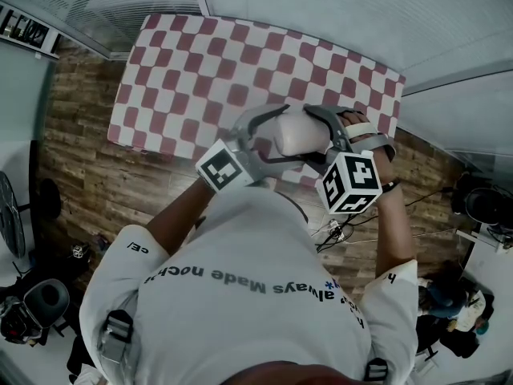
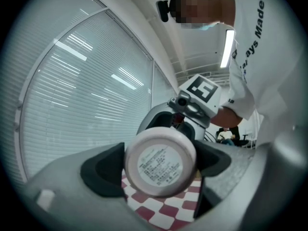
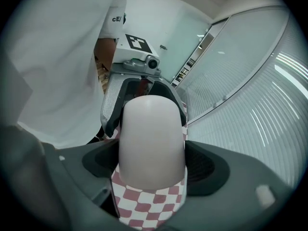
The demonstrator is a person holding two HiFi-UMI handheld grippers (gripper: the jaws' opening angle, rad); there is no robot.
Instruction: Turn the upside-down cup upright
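Note:
A pale pink cup point(image 1: 300, 131) hangs in the air over the near edge of the red-and-white checkered table point(image 1: 200, 70). It lies roughly on its side. Its labelled base point(image 2: 160, 163) faces along my left gripper point(image 2: 160, 170), whose pads touch it on both sides. My right gripper point(image 3: 151, 165) comes from the other side, pointing steeply down, and its pads lie against the cup's smooth wall point(image 3: 151, 138). In the head view the left gripper point(image 1: 276, 139) and the right gripper point(image 1: 325, 135) meet around the cup. The cup's mouth is hidden.
The checkered cloth point(image 3: 144, 208) shows below the cup in both gripper views. Wooden floor point(image 1: 80, 159) surrounds the table. A fan point(image 1: 10, 215) and bags stand at the left; cables and more gear lie at the right point(image 1: 481, 203). Glass walls with blinds close the far side.

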